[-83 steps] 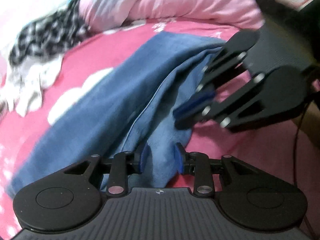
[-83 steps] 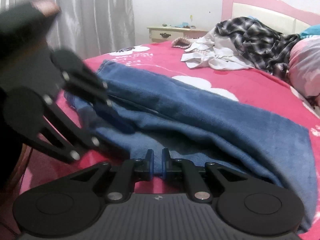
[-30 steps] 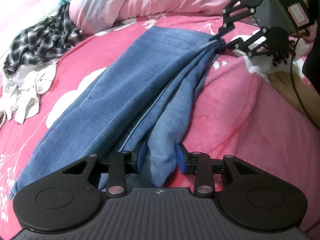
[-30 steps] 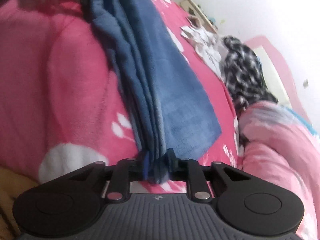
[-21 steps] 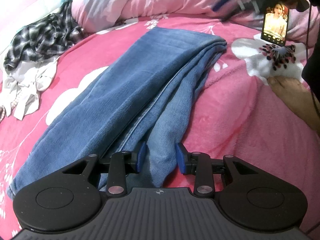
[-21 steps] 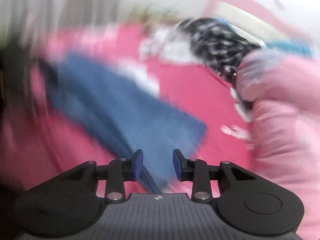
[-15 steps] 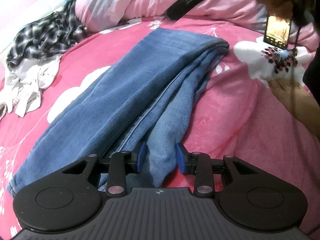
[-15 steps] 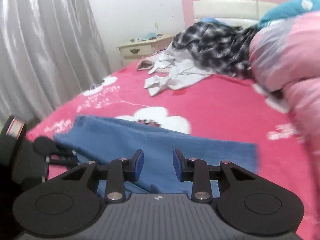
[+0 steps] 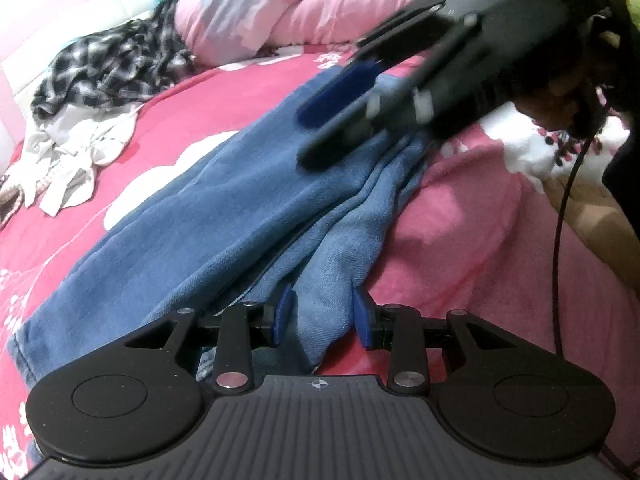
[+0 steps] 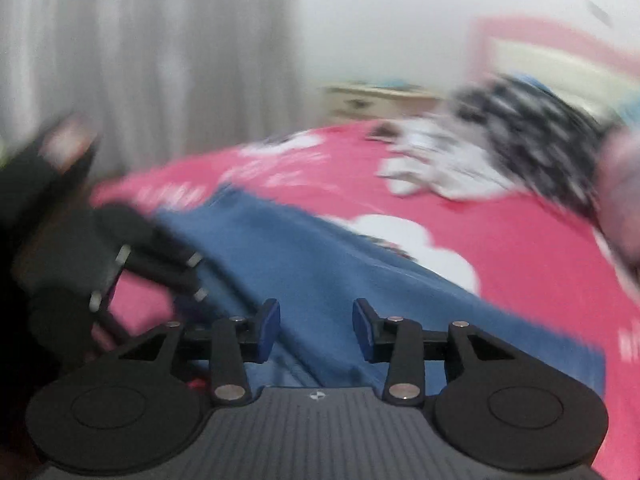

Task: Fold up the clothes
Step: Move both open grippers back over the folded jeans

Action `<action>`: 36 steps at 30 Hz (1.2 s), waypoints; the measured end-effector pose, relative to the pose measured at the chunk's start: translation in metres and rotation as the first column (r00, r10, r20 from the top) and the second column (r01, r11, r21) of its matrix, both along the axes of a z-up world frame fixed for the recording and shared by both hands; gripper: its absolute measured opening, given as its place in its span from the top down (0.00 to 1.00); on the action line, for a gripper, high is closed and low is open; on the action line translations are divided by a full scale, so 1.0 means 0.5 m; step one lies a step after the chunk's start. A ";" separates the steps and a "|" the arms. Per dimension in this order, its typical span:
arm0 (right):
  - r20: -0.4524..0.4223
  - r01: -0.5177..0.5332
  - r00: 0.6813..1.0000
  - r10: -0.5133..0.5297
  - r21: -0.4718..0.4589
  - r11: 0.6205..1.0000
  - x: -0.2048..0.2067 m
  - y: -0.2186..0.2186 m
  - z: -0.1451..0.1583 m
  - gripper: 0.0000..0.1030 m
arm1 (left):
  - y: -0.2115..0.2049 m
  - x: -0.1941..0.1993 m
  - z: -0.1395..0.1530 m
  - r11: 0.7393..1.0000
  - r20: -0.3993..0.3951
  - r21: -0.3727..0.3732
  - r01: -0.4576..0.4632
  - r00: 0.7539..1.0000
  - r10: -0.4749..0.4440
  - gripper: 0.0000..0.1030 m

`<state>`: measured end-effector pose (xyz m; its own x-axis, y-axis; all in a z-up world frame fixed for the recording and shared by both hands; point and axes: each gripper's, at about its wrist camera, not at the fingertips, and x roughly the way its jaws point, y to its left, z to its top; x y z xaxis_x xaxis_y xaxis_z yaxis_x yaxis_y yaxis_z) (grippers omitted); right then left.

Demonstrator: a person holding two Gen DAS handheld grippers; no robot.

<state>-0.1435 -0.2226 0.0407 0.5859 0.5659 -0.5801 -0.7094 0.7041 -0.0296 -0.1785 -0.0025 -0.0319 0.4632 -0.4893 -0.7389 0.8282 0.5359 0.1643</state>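
A blue garment [image 9: 240, 208], folded lengthwise, lies stretched across the pink flowered bedspread [image 9: 460, 240]. My left gripper [image 9: 320, 318] is at its near end, with the blue pads closed on a thick bunch of the cloth. My right gripper [image 9: 310, 136], blurred, hangs in the air over the far half of the garment. In the right wrist view its jaws [image 10: 316, 326] are opening and nothing is between them; the garment [image 10: 320, 264] lies below. The left gripper [image 10: 198, 276] shows blurred at that view's left, at the garment's end.
A black-and-white plaid shirt [image 9: 112, 64] and a crumpled white garment [image 9: 76, 148] lie at the bed's far left. Pink pillows [image 9: 312, 4] are piled at the back. A nightstand [image 10: 372, 100] and grey curtain [image 10: 140, 60] stand beyond the bed. A cable [image 9: 560, 220] hangs at right.
My right gripper let go of the garment's far end, lifted, rolled and swung over the garment with jaws spreading. The left gripper kept its hold and place.
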 end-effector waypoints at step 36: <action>-0.085 0.237 0.970 -0.227 0.140 0.961 -0.022 -0.048 -0.022 0.66 | 0.215 0.100 0.045 0.845 -0.249 -0.195 -0.497 0.859 0.448 0.70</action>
<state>-0.1544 -0.2464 0.0299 0.6735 0.5017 -0.5428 -0.5232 0.8424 0.1294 -0.1286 0.1050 -0.0092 0.5503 -0.4213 -0.7209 0.4650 0.8717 -0.1545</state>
